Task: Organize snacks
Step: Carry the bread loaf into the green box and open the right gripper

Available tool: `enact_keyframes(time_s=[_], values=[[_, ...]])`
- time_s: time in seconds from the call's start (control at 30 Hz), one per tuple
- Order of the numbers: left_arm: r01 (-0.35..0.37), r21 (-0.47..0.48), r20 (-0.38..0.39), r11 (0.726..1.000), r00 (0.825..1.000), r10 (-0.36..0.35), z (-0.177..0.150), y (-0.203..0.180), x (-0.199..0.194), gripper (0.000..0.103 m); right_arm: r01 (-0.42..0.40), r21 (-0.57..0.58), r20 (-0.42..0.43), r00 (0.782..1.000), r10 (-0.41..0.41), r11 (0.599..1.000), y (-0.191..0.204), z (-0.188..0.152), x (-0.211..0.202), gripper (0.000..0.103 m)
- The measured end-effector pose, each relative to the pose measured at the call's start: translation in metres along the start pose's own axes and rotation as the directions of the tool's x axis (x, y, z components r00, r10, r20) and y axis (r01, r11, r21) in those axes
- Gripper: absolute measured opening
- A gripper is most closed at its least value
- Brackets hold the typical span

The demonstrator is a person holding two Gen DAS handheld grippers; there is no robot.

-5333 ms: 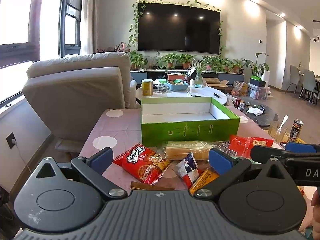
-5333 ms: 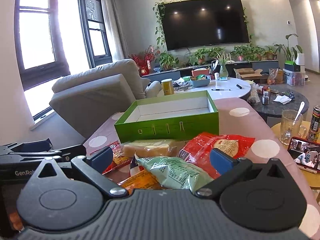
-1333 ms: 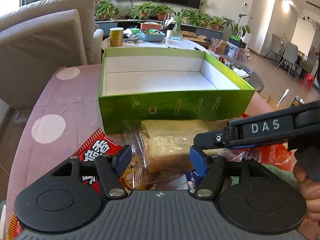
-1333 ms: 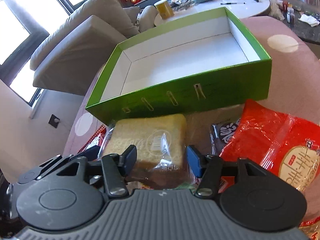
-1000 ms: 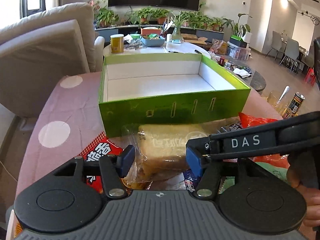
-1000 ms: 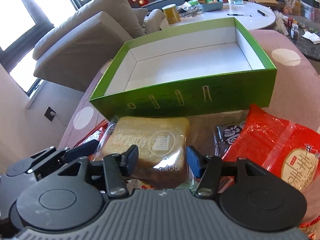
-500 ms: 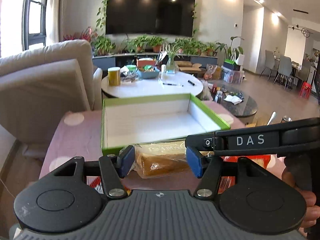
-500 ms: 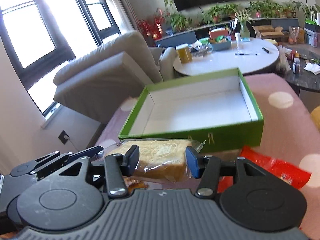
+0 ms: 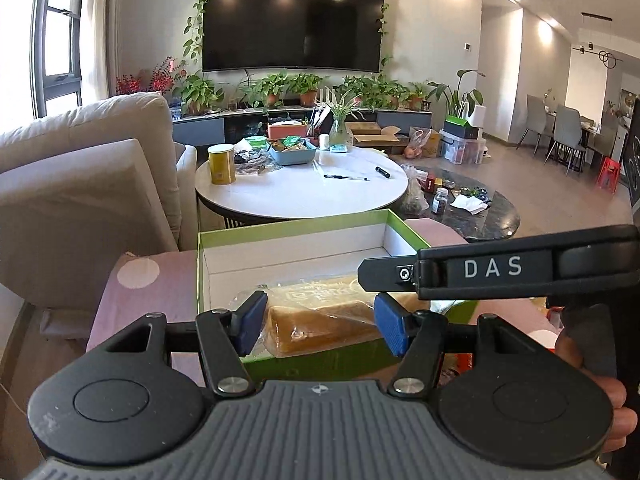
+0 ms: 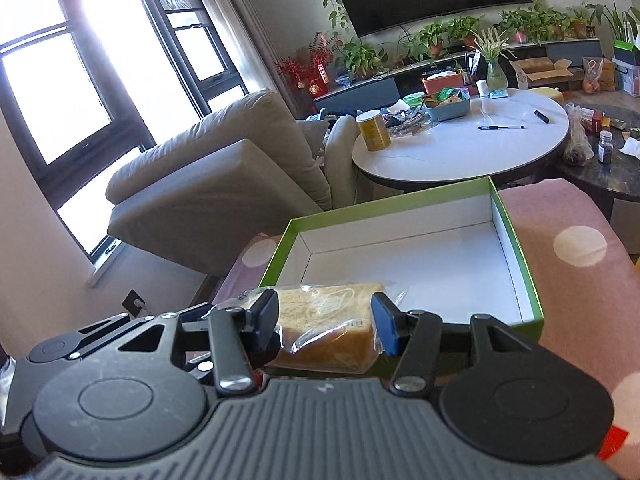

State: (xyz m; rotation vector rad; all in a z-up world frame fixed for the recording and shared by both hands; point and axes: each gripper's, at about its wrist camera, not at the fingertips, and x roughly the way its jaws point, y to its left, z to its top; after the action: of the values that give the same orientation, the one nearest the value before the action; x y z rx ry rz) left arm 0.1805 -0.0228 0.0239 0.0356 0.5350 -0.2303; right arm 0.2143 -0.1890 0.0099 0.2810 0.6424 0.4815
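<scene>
Bagged bread loaf (image 9: 320, 320) hangs above the green box's (image 9: 199, 264) near wall, both the left gripper (image 9: 320, 326) and right gripper (image 10: 325, 326) clamped on it; crinkly film could slip, dropping it short. Only the left view shows the person's hand (image 9: 592, 392); only the right shows the box floor.

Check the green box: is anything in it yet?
Empty: the green box shows only bare white floor; the bread hangs above its near edge, held.
</scene>
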Motion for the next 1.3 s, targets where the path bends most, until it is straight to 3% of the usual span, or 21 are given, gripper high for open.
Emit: enact_keyframes(time_s=[0.33,0.8,1.0,1.3], values=[[-0.005,0.0,-0.049,1.0,0.999,0.005,0.005,0.017,0.038,0.055,0.012,0.023,-0.036,0.999,-0.011,1.0,-0.008,0.007,0.032,0.069],[-0.025,-0.037,-0.124,0.999,0.992,0.021,-0.014,0.049,0.073,0.056,0.018,0.029,-0.136,0.991,-0.014,0.999,-0.007,0.0,0.078,0.069],[-0.05,-0.03,-0.094,0.998,0.994,0.047,-0.015,0.052,0.061,0.065,0.036,0.005,-0.126,0.991,-0.035,0.999,-0.007,-0.001,0.078,0.069],[-0.082,-0.056,-0.048,0.995,0.996,0.08,-0.008,0.051,0.027,0.067,0.039,-0.017,-0.073,0.997,-0.04,0.999,-0.002,0.005,0.042,0.069]])
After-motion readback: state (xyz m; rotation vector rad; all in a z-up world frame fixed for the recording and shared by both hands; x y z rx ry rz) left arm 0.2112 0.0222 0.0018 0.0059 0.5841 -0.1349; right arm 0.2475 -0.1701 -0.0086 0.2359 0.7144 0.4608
